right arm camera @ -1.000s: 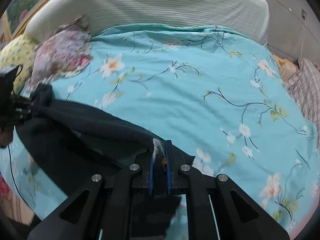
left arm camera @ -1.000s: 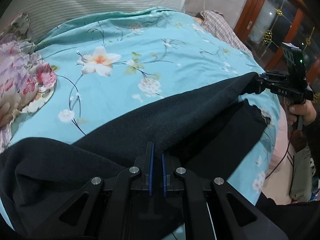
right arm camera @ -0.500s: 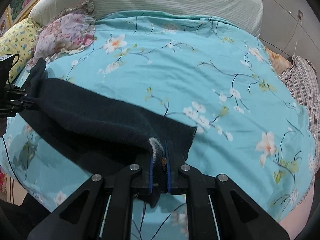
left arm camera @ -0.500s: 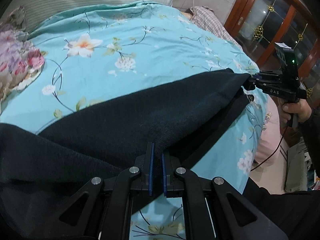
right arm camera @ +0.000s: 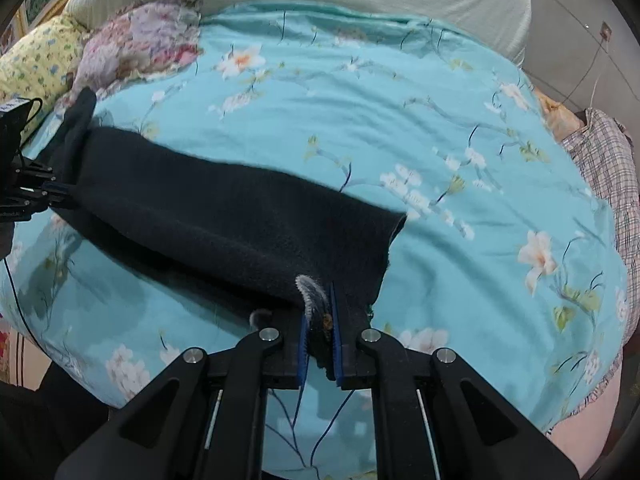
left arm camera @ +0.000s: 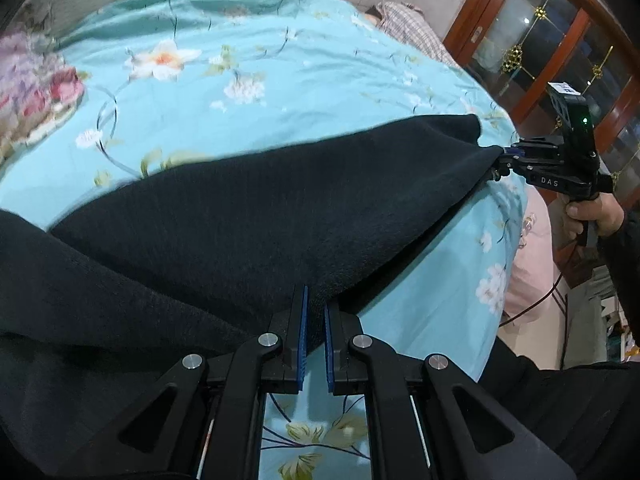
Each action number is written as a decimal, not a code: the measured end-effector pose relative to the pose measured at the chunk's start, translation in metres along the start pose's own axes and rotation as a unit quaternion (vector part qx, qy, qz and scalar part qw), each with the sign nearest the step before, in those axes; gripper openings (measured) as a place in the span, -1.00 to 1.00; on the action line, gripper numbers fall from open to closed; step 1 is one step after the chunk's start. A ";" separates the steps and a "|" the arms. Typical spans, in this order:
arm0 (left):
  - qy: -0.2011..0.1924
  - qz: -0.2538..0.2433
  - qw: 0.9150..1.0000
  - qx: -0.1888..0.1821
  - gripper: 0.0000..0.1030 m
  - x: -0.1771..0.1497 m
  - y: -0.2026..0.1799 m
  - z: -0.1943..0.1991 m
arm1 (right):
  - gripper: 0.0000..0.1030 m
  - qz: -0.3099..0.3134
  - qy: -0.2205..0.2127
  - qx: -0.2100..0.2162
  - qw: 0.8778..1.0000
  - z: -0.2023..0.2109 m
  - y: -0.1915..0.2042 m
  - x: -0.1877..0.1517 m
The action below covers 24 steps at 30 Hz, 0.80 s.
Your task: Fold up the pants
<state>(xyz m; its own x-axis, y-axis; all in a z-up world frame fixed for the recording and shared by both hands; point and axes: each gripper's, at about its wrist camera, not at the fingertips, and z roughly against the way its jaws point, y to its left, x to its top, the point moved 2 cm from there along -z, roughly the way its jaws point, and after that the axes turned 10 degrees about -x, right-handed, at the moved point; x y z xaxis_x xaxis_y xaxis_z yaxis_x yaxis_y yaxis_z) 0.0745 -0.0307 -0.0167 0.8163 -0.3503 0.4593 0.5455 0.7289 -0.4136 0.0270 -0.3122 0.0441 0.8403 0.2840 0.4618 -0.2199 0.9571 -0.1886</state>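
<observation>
Soft indoor light, heavy fisheye bend, some motion blur

Both views are evenly lit from overhead; small ceiling spots reflect in the glass cabinet as pinpoints, without strong glare. The black pants swallow the light, so their folds read as a near-featureless dark mass, and they cast a soft shadow on the turquoise bedspread along their near edge. The left wrist view is smeared, worst on the flower prints and the pillow at its left edge; the right wrist view is sharper. Dark vignette fills every corner, and straight lines bow near the rims. A green indicator glows on the right tongs.
</observation>
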 end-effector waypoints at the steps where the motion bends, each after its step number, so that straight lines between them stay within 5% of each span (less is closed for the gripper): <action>1: 0.004 0.004 1.000 -0.001 -0.88 -0.002 0.002 -0.003 | -0.79 0.002 0.007 -0.001 1.000 -0.003 0.002 -0.002; 8: 0.000 0.012 1.000 0.005 -0.64 -0.011 0.002 -0.008 | -0.62 -0.002 0.034 -0.017 0.999 -0.012 0.007 -0.009; 10: -0.008 0.020 1.000 -0.002 -0.53 -0.015 0.001 -0.002 | -0.13 0.003 0.035 -0.034 0.999 -0.005 0.008 -0.007; 13: -0.022 0.037 0.999 -0.003 -0.46 -0.021 0.004 0.009 | 0.19 0.001 0.009 -0.041 0.999 0.014 0.007 -0.004; 24: -0.098 0.141 0.985 0.029 -0.19 -0.050 0.042 0.066 | 0.30 -0.008 -0.054 0.062 0.997 0.042 0.065 0.030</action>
<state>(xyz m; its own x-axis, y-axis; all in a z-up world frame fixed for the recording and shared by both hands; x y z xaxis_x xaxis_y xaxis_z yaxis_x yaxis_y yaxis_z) 0.0440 0.0561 -0.0044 0.8787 -0.0127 0.4772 0.2855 0.8151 -0.5040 0.0171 -0.2393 0.0820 0.7874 0.2669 0.5557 -0.2720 0.9593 -0.0753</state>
